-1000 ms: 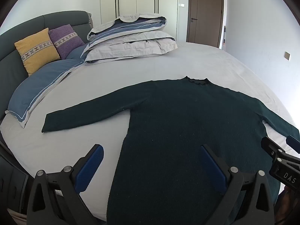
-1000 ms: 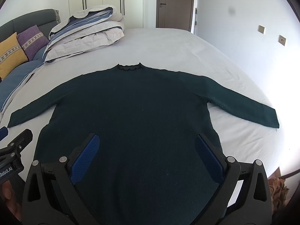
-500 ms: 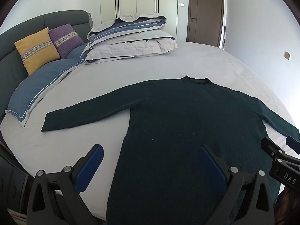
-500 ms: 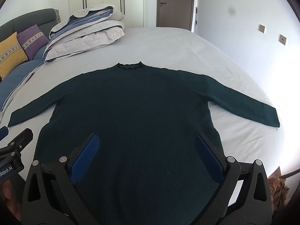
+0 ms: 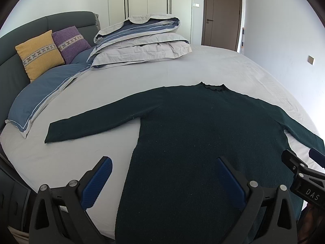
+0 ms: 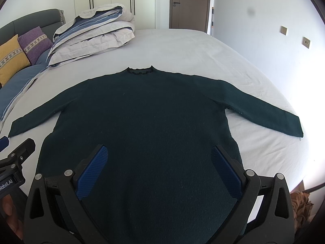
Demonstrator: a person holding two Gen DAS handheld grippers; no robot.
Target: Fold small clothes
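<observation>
A dark green sweater (image 6: 142, 118) lies flat on the bed (image 6: 182, 48), with both sleeves spread out to the sides and the neck pointing away from the grippers. The right gripper (image 6: 159, 169) hangs over the bottom part of the sweater with its blue pads wide apart, holding nothing. The left gripper (image 5: 163, 181) is wide open too; one blue pad (image 5: 97, 183) is over the sheet and the other is over the sweater's left edge. Far ahead of the grippers sits a folded blanket (image 5: 142, 42). To the left of it are a yellow pillow (image 5: 38, 55) and a purple pillow (image 5: 70, 40), leaning on the grey headboard (image 5: 24, 32). A brown door (image 6: 190, 4) is at the back.
</observation>
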